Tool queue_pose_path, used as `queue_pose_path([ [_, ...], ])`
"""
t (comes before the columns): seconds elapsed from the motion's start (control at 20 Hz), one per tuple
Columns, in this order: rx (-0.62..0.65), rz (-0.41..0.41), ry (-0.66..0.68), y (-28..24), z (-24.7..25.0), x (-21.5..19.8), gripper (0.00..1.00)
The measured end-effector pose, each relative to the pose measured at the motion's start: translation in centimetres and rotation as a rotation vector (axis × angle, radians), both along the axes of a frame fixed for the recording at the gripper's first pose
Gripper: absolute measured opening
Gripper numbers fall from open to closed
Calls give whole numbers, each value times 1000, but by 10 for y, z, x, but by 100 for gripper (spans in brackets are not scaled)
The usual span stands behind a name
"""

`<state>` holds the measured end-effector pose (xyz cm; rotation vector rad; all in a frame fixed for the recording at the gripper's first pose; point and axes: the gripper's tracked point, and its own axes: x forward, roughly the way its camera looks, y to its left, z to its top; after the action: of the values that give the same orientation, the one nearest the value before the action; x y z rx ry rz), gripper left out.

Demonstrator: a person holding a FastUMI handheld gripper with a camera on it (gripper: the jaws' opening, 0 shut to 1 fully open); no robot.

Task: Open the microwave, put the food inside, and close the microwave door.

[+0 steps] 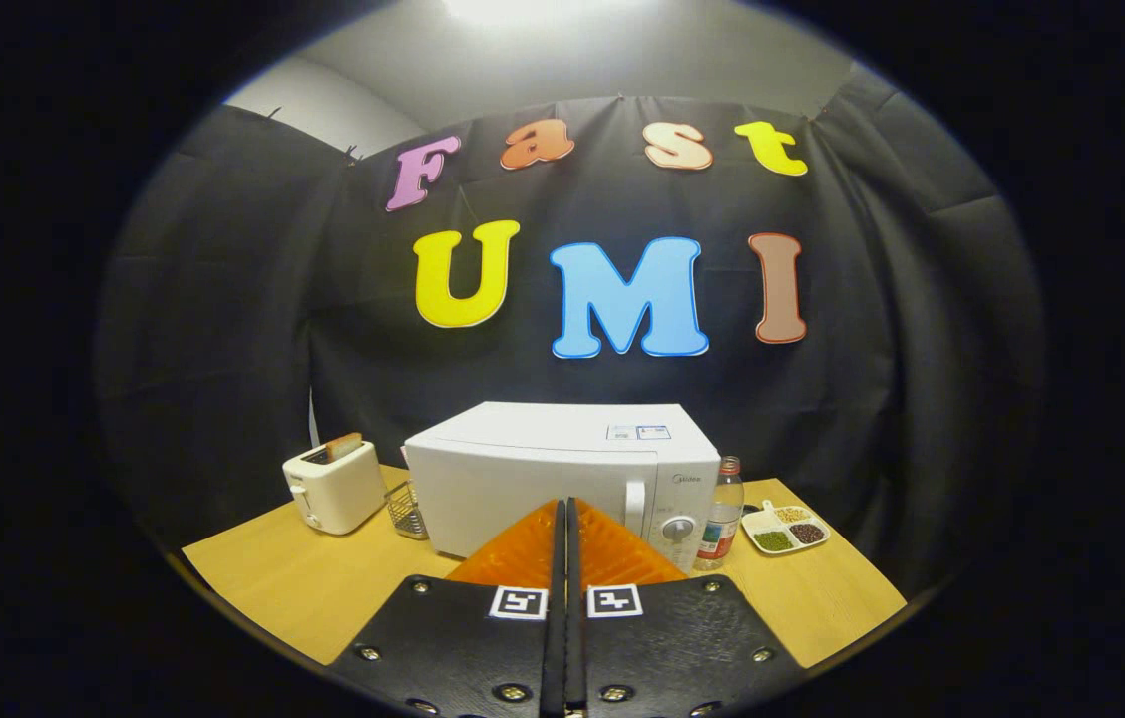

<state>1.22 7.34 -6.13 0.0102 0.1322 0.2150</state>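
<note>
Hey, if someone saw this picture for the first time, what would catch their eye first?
Probably the white microwave, door closed, sitting mid-table just beyond the gripper, whose fingers are pressed together holding nothing. To its left stands a white toaster; to its right, a bottle and a divided dish of beans.

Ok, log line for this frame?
gripper: fingers shut, empty | microwave: door closed, ahead | food tray: on table, untouched
</note>
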Motion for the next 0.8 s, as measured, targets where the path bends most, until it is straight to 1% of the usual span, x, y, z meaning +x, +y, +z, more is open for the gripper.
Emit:
queue_pose_path([
  [0.05, -2, -5, -9, -2, 0, -11, 2],
  [0.1, 0, -6, -18, -2, 3, -19, 25],
  [0.15, 6, 3, -29, 0, 4, -26, 44],
  [0.25, 10, -4, -45, -2, 7, -33, 97],
  [0.4, 5, -21, -44, -7, 10, -40, 97],
  [0.8, 48, -57, -55, -21, 27, -23, 98],
])
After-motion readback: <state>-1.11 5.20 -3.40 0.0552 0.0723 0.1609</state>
